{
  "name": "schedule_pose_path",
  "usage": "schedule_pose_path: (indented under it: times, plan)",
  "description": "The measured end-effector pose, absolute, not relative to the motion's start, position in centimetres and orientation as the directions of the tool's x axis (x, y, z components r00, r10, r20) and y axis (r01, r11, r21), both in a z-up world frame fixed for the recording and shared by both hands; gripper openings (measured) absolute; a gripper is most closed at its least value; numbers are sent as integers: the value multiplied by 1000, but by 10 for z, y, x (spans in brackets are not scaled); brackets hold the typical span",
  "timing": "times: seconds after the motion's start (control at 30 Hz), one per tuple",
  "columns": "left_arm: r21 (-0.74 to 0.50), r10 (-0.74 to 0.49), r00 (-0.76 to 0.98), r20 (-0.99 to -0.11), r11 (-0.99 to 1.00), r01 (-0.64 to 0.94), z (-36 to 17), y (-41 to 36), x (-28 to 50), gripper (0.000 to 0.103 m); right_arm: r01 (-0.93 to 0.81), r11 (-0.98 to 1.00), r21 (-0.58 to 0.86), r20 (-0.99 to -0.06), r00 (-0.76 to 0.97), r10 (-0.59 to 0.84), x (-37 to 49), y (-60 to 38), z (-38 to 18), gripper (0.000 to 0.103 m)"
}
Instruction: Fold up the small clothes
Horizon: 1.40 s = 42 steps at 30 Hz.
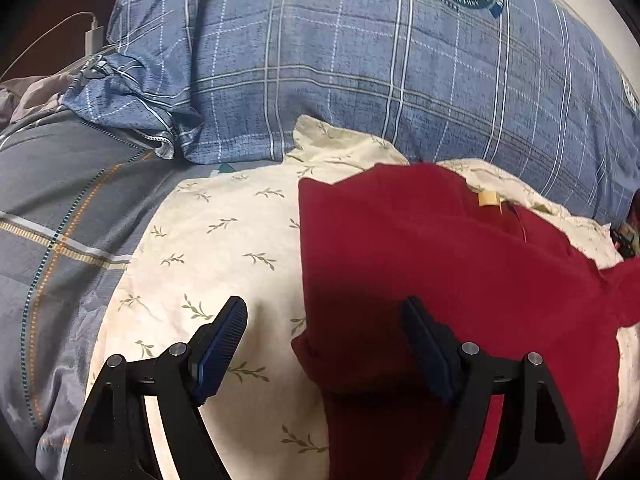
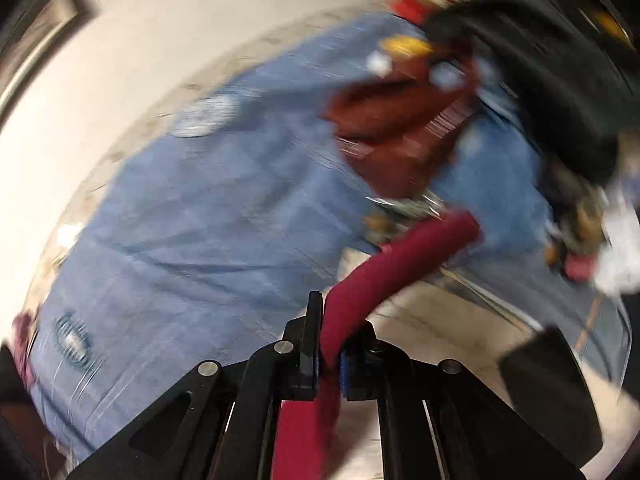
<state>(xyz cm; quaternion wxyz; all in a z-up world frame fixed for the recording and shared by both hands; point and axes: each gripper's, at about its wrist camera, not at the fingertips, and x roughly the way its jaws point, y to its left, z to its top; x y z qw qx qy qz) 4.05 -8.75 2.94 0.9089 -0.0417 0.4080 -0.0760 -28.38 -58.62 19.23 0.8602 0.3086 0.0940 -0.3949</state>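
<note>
Left gripper (image 1: 324, 320) spread wide, holding nothing, above the edge of the red garment (image 1: 440, 264) on a cream leaf-print cloth (image 1: 208, 240). Right gripper (image 2: 330, 344) clamped on a red sleeve (image 2: 400, 256). Blue plaid quilt (image 1: 360, 72) beyond.

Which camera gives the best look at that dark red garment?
The left wrist view: the dark red fabric garment lies spread and sharp. The right wrist view, blurred, shows only a strip of it pinched in the right claw.

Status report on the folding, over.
Left gripper open, above red garment edge. Right gripper shut on a red strip, blurred. Garment on cream floral cloth. Nothing in the way.
</note>
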Motion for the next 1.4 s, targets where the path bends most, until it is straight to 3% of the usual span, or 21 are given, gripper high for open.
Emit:
schedule_pose_path:
  times: [0.13, 0.27, 0.4, 0.53, 0.67, 0.73, 0.8, 0.87, 1.17, 1.2, 1.27, 1.3, 1.4]
  plan:
    - [-170, -189, 673, -715, 981, 95, 36, -79, 35, 79, 618, 677, 400, -402, 782, -477, -232, -536, 221, 7]
    - [-207, -212, 690, -692, 974, 91, 43, -70, 30, 79, 423, 835, 353, -472, 851, -232, -156, -463, 204, 9]
    - [-243, -236, 697, -678, 966, 91, 45, -62, 30, 79, 228, 928, 295, -586, 810, -13, -76, -377, 149, 10]
    - [-250, -241, 694, -679, 964, 89, 43, -60, 35, 79, 128, 959, 254, -710, 698, 95, -21, -314, 69, 12]
    - [-273, -269, 692, -670, 956, 107, 43, -60, 37, 79, 144, 925, 352, -815, 533, 227, -11, -301, 6, 38]
    - [-282, -289, 690, -664, 951, 127, 44, -62, 37, 79, 136, 924, 358, -808, 542, 233, -27, -307, 8, 46]
    - [-293, -318, 683, -658, 943, 158, 43, -68, 36, 79, 123, 947, 295, -797, 578, 173, -50, -313, 24, 66]
    - [-304, -349, 668, -658, 934, 188, 41, -74, 35, 79, 130, 960, 246, -766, 634, 111, -78, -325, 41, 73]
    - [-394, -463, 565, -683, 885, 249, 26, -107, 51, 77, 305, 925, 228, -754, 656, -30, -149, -392, 52, 74]
    - [-408, -460, 565, -685, 885, 226, 23, -110, 57, 74, 327, 919, 219, -756, 653, -52, -153, -399, 51, 74]
    - [-424, -446, 581, -681, 887, 184, 23, -111, 64, 43, 374, 908, 188, -753, 649, -111, -160, -414, 52, 74]
    - [-424, -448, 570, -689, 886, 185, 23, -114, 68, 18, 401, 903, 152, -753, 639, -157, -162, -420, 53, 74]
    - [-376, -444, 547, -710, 895, 239, 34, -129, 78, 12, 442, 897, 3, -735, 609, -298, -158, -431, 55, 74]
